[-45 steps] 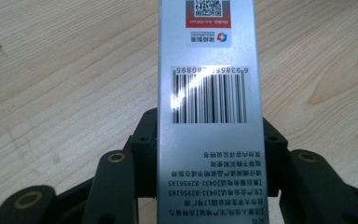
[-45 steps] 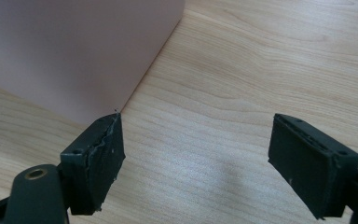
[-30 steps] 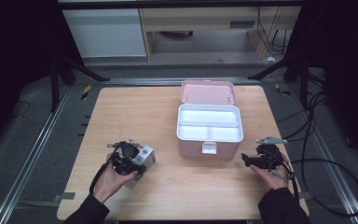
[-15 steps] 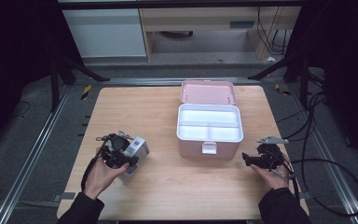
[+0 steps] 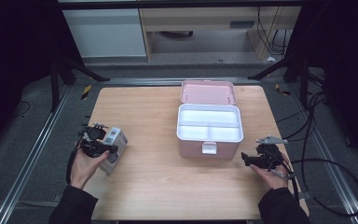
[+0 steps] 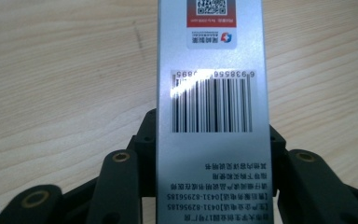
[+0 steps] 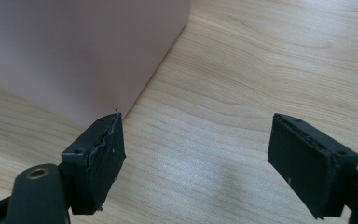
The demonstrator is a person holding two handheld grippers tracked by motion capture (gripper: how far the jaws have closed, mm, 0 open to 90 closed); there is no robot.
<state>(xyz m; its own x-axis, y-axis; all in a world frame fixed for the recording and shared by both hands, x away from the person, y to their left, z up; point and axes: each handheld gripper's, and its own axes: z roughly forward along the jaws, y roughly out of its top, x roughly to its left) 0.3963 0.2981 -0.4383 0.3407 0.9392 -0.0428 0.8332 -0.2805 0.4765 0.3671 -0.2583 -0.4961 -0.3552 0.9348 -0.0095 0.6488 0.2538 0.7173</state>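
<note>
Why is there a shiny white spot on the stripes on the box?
In the left gripper view, light glares off the box's glossy barcode, washing out some digits; in the high view the room around the table is dark.

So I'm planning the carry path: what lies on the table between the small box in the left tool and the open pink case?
Nothing: in the high view only bare table separates the small box from the pink case.

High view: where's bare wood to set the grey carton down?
Widest free patch: between the small grey carton in the left gripper and the open pink compartment box. The wooden table is also bare behind the carton and along the near edge between the hands. Tightest: the strip between the box and the open right gripper.
</note>
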